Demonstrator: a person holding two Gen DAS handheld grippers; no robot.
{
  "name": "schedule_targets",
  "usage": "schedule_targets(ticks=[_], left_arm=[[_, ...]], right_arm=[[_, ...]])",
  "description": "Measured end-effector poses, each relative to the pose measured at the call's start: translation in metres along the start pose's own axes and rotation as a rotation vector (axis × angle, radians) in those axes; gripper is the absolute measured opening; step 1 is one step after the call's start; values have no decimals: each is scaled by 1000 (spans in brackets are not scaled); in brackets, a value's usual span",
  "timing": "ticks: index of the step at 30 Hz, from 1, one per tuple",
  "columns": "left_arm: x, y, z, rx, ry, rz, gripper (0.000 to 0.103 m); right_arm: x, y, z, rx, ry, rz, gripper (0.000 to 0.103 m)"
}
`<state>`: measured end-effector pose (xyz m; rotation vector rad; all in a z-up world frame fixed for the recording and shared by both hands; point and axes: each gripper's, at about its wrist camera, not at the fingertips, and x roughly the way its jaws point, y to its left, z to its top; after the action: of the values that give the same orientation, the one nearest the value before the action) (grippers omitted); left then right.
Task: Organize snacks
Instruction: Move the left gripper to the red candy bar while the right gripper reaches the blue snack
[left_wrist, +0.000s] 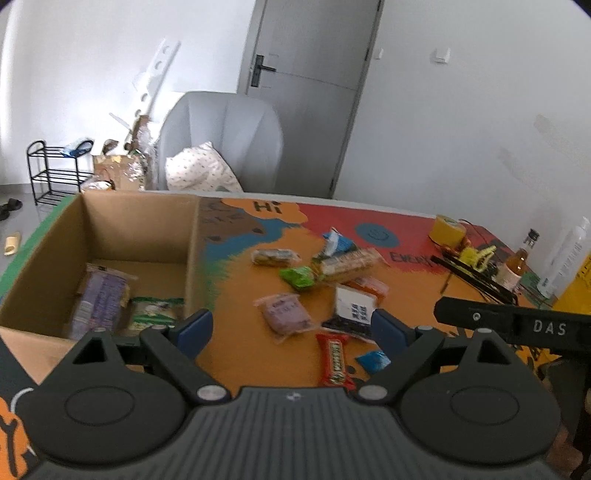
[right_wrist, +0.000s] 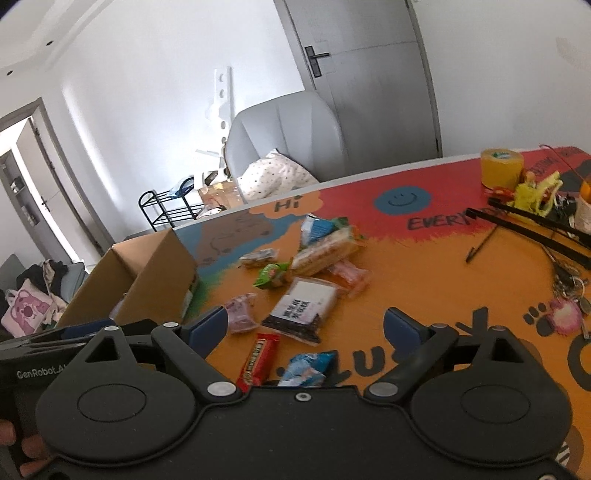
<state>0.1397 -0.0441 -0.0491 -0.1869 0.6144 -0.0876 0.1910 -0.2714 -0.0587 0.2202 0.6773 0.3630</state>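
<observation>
- At the lower centre of the left wrist view, the left gripper (left_wrist: 291, 328) stands wide apart with nothing between its blue pads; low in the right wrist view, the right gripper (right_wrist: 303, 328) is likewise spread and empty.
- The loose snacks lie mid-frame on the painted table (left_wrist: 240, 354): a red bar (left_wrist: 334, 360), a purple packet (left_wrist: 286, 314), a white-labelled dark pouch (left_wrist: 352, 312), a green packet (left_wrist: 297, 277) and a small blue packet (left_wrist: 373, 360).
- At the left of the left view, the cardboard box (left_wrist: 140, 221) already holds a purple pack (left_wrist: 99, 299) and a green-and-white pack (left_wrist: 153, 312).
- My judgement: the step in hand is picking the next snack. Take one packet at a time, nearest first, such as the red bar or the purple packet.
- Straddle a packet across its narrow side, come down low so the pads reach under the crinkly edges, and close gently; such wrappers probably slip or crush.
- Legible writing: "Hi" and "EVERY…" painted on the table, "DAS" on the other gripper's body at right in the left view, "GenRobot.AI" at lower left of the right view. Packet print is too blurred to read.
</observation>
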Motion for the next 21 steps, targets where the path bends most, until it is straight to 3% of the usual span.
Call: schedule_targets(ticks=[8,21], left_arm=[[19,-13,-10,17,31,-33,88],[47,-9,-25,2,107,-54,60]], right_arm=[[13,-8,-12,6,54,12,78],[49,-11,-28,26,135,20,66]])
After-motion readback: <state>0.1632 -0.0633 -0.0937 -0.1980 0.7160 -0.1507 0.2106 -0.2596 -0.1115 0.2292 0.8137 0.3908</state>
